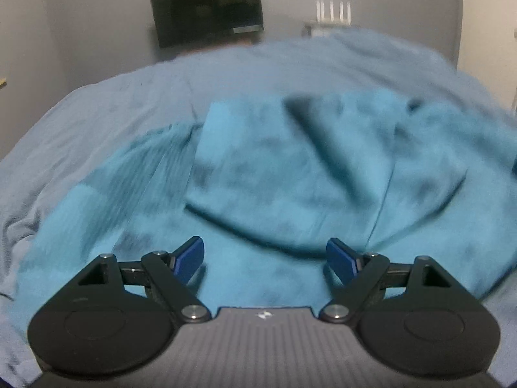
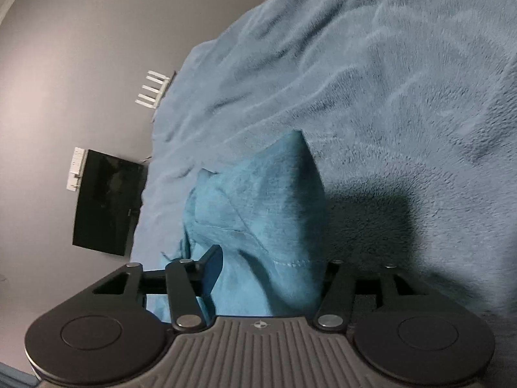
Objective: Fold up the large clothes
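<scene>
My finger pads (image 1: 189, 260) are dark blue on black arms. Ahead of them lies a teal garment (image 1: 274, 174) with darker mottled blotches, on a paler grey-blue fleecy blanket (image 2: 404, 80). Beyond is a black screen (image 1: 206, 13) on a grey wall (image 1: 97, 26).

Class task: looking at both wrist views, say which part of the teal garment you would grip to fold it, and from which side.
Probably the stitched hem of the garment. It is a firm doubled edge, lifted off the blanket between the right gripper fingers, so come from the near side, along that gripper's line.

Both wrist views: close above garment (image 1: 274, 174)
</scene>
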`<state>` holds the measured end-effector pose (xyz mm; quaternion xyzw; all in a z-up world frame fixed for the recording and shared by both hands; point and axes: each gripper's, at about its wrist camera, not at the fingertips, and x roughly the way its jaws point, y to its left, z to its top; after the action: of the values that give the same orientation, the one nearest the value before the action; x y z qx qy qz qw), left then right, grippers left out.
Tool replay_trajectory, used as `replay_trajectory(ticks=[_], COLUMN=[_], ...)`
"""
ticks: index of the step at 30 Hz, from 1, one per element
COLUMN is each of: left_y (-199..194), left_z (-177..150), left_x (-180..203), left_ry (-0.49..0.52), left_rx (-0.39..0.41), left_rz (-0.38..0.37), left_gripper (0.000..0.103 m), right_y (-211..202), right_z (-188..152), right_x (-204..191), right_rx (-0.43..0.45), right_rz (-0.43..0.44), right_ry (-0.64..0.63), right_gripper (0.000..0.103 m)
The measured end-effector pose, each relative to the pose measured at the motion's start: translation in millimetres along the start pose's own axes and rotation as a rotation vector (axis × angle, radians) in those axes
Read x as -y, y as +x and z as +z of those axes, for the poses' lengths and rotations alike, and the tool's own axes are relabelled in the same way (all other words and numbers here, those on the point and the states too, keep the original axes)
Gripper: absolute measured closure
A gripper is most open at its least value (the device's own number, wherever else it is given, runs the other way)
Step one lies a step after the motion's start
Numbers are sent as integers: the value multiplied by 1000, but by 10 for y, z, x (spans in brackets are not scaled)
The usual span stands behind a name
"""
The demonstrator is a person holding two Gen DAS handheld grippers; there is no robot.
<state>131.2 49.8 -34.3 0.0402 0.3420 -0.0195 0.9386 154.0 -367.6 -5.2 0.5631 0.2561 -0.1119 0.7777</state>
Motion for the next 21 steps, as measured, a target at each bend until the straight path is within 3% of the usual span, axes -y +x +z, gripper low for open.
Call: replay_trajectory(ticks=[3,5,9,11,15,21], left_y=[0,43,309,413,480,583], left_z=[131,161,38,-113,-256,-254], left_x=[62,172,558,709,849,793], left_ry=[-81,-81,97,188,275,245], left_rx=[59,72,-20,-51,-51,-85], left_rz=[-25,-45,-34,5,32,11], left_gripper=[21,21,21,22,25,25], right_y=[177,238,315,322,278,35], right_z=[-88,-99,-154,-169,-283,-664], right_x=[-7,-18,-73,-136,-418,-888], right_rx=[2,1,-2,2,15,54], right_rz=[-15,1,40,64,144,277], right_ry=[7,1,-26,-67,-264,-642], right_gripper=[45,49,75,81,85,88])
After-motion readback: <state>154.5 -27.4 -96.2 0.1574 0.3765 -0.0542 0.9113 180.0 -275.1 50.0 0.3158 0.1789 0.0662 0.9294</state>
